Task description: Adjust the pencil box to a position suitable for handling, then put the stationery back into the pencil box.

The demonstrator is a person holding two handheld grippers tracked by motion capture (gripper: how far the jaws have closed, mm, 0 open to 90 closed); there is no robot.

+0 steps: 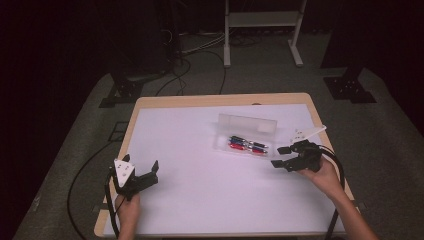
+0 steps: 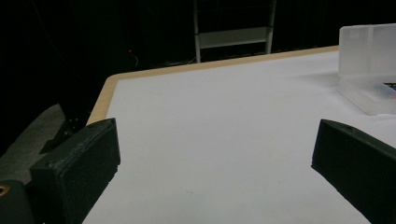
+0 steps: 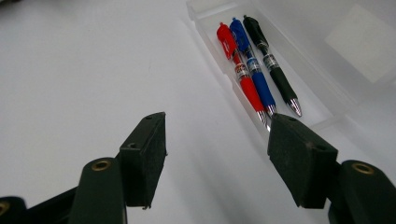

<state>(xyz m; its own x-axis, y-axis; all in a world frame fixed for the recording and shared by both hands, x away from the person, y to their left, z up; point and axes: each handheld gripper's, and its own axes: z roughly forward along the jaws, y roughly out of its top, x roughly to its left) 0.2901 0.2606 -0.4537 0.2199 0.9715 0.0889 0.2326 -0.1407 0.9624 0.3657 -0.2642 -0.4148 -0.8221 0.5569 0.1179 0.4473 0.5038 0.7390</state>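
Note:
A clear plastic pen case (image 1: 245,137) lies open on the white table, its lid (image 1: 248,122) standing up at the back. Inside lie a red pen (image 3: 240,74), a blue pen (image 3: 254,70) and a black pen (image 3: 273,65), side by side. My right gripper (image 1: 280,156) is just right of the case, open, with nothing between its jaws (image 3: 217,154). My left gripper (image 1: 144,170) rests near the table's front left, open and empty (image 2: 215,154); the case (image 2: 369,70) is far off to its right.
The white table top (image 1: 200,165) has a wooden rim. Beyond the far edge stand a white metal rack (image 1: 262,30) and dark stands with cables on the grey floor. A cable trails from each gripper.

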